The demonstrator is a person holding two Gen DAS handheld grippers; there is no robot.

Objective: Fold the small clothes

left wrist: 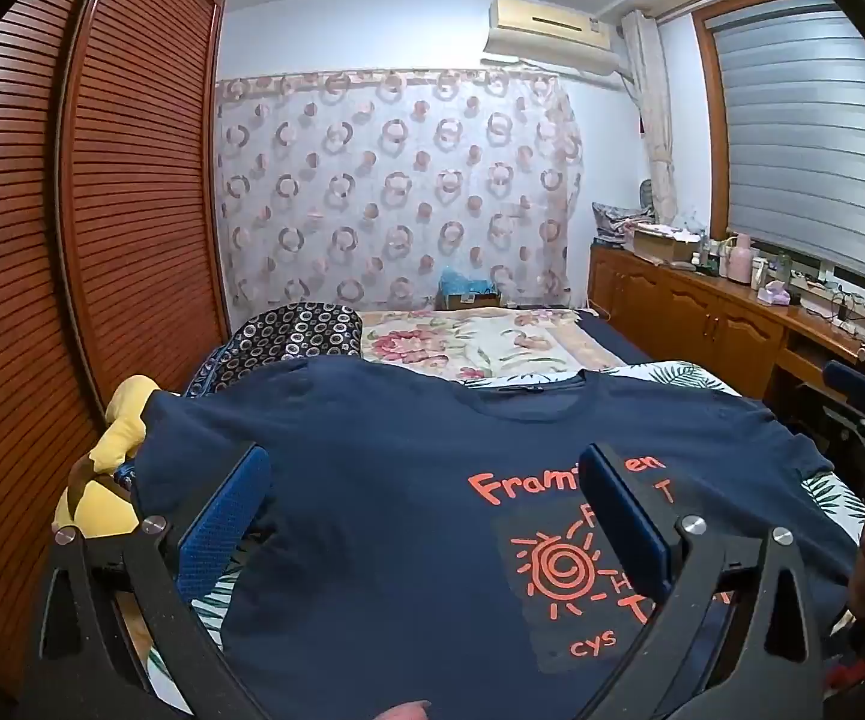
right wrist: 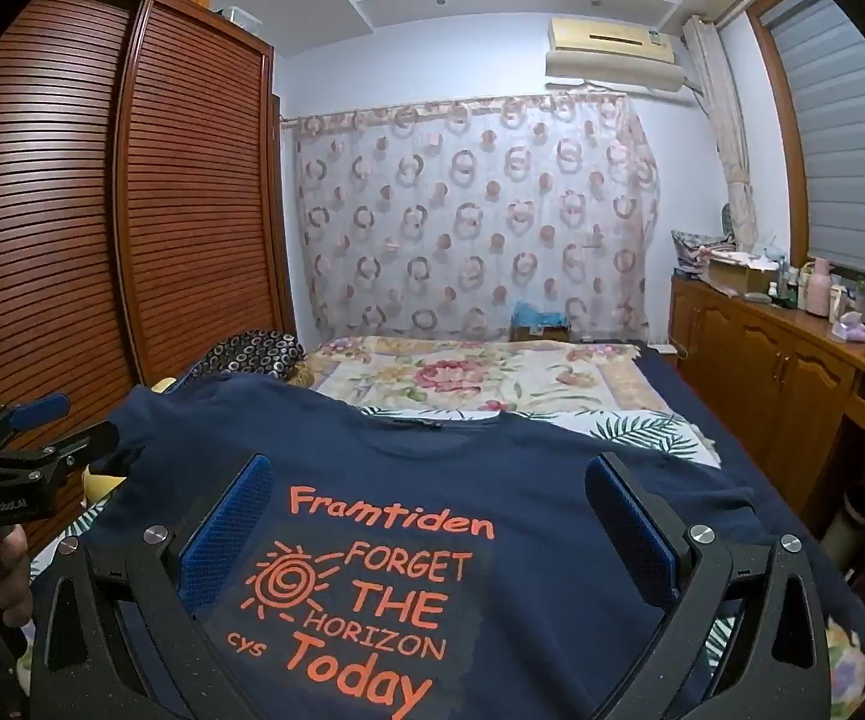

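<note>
Clearly the folding has not begun: the navy T-shirt [right wrist: 432,480] lies spread flat, front up, on the near end of the bed [right wrist: 642,429], its collar toward the far wall and its orange print fully readable. Both sleeves stretch out to left and right, and no edge is turned over, so as I judge it every fold is yet to be made: sleeves in, sides in, then hem up to collar.

Over the shirt hang the two claws. The right claw [right wrist: 426,516] stands spread wide, its blue pads on either side of the printed words, with only open cloth showing between them; it grasps nothing, and whether the pads brush the fabric I cannot tell. The left claw [left wrist: 426,510] sits further left, over the chest and left half of the shirt, equally wide and released, holding nothing.

Beyond the shirt lie a leaf-patterned sheet and a floral blanket [right wrist: 480,375]. A yellow soft toy [left wrist: 114,456] rests at the bed's left edge beside the slatted wardrobe [right wrist: 72,210]; a wooden cabinet [right wrist: 792,372] runs along the right.
</note>
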